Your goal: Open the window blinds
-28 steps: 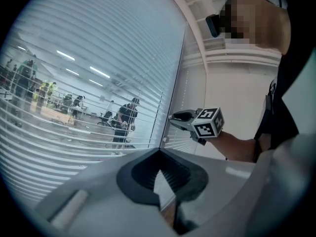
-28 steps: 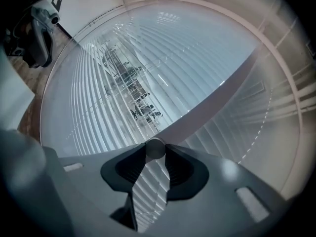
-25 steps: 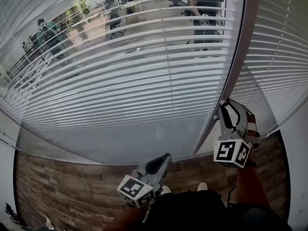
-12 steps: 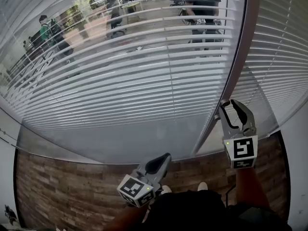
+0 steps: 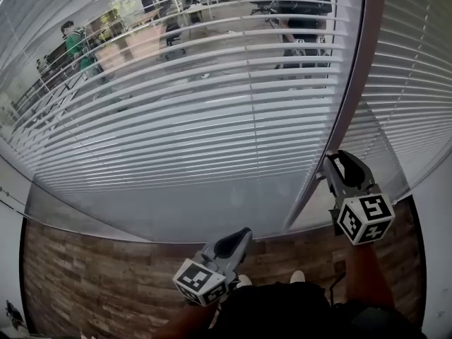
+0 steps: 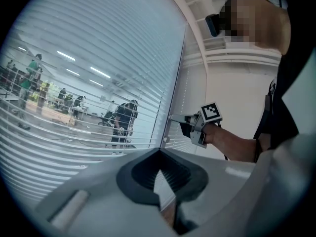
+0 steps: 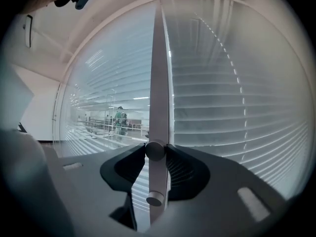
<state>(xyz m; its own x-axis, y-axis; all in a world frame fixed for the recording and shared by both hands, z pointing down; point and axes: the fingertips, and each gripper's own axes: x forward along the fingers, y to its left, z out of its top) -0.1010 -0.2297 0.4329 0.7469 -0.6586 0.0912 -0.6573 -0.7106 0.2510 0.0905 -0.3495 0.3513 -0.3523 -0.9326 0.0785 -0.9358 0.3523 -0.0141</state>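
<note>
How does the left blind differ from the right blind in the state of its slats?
The left blind has slats tilted open, with gaps between them; the right blind has slats turned nearly shut. Through the left blind, people show beyond the glass; the right blind shows only a pale surface. Both have white, level slats and meet at the same frame.
</note>
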